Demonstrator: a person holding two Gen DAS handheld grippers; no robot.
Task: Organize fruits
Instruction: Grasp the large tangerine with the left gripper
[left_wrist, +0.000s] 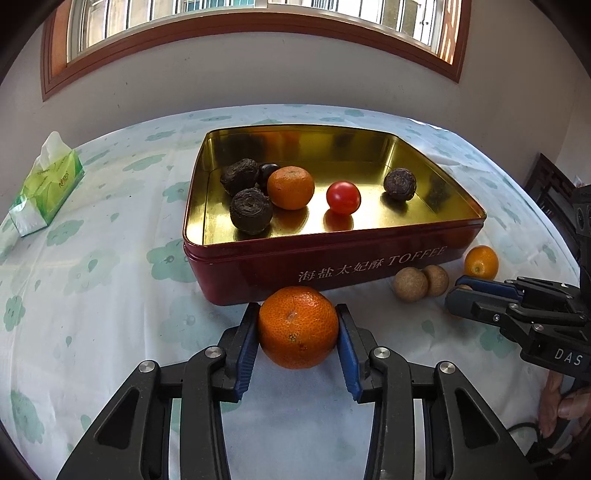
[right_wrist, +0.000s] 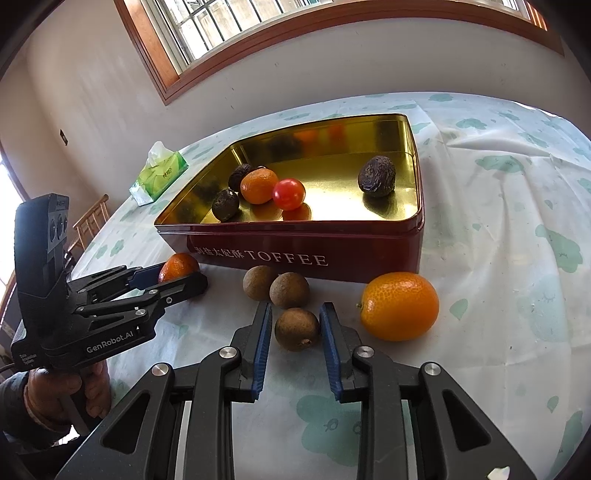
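Left wrist view: left hand-held gripper (left_wrist: 298, 328) clamps a mandarin (left_wrist: 297, 327) on the surface before the toffee tin (left_wrist: 332, 266); right hand-held gripper (right_wrist: 295, 332) pinches a longan (right_wrist: 296, 328); pickup step under way; next, probably lift both over the tin's rim.

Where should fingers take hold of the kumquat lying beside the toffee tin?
Grip the kumquat across its narrow middle, coming from above and the near side. It lies on its side, long axis running left-right, with bare cloth around it; the tin stands behind and the longans sit left.
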